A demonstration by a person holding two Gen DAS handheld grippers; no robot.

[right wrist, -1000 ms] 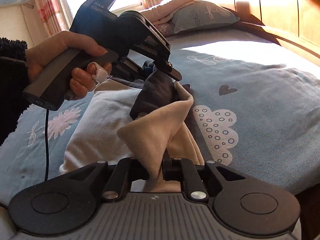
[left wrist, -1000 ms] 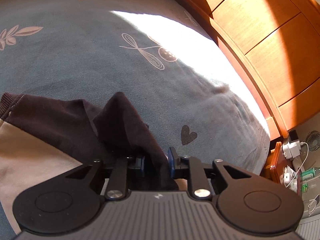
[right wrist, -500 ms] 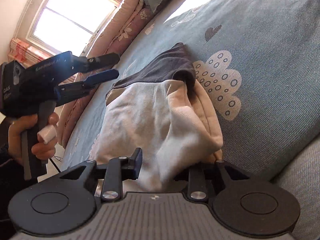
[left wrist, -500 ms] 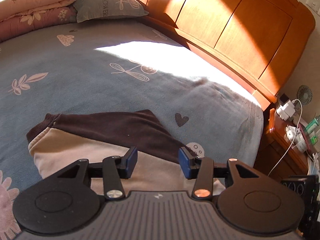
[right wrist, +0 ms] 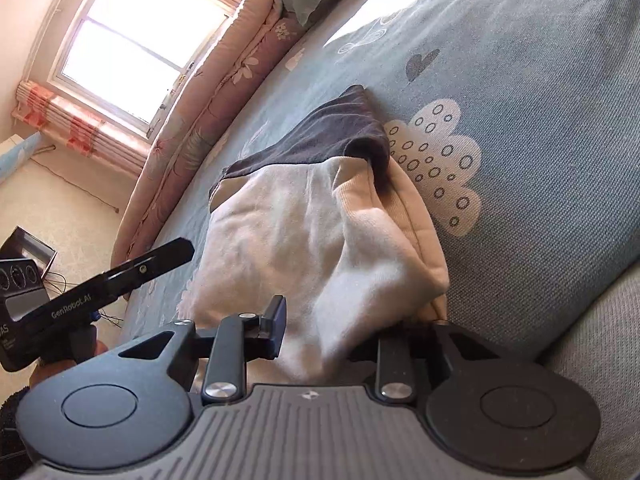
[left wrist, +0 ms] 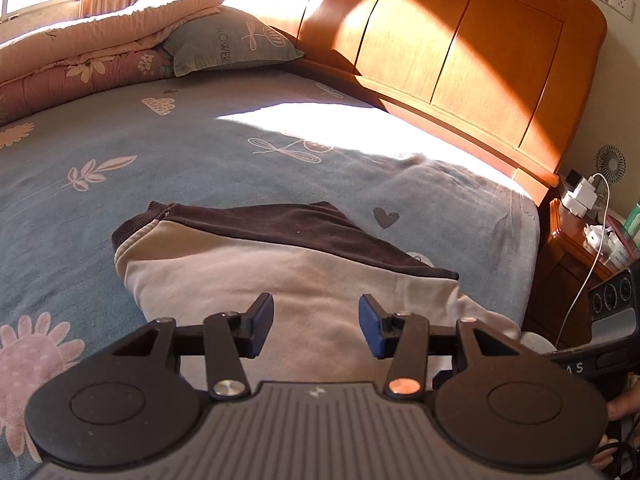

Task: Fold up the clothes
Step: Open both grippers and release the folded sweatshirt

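The top (left wrist: 248, 264) lies folded on the bed (left wrist: 120, 148), cream with a dark band along its far edge, toward 12 o'clock. The left gripper (left wrist: 316, 322) hangs over its near part with jaws apart and nothing between them. The right gripper (right wrist: 332, 326) has its jaws apart too; a cream fold bulges between them, but I cannot tell if they press on it. The top looks soft, light and floppy. It would sag if lifted in the middle, so grab two corners or a thick edge.

Left gripper (left wrist: 316, 326) and right gripper (right wrist: 340, 328), fingers apart, angled downward.
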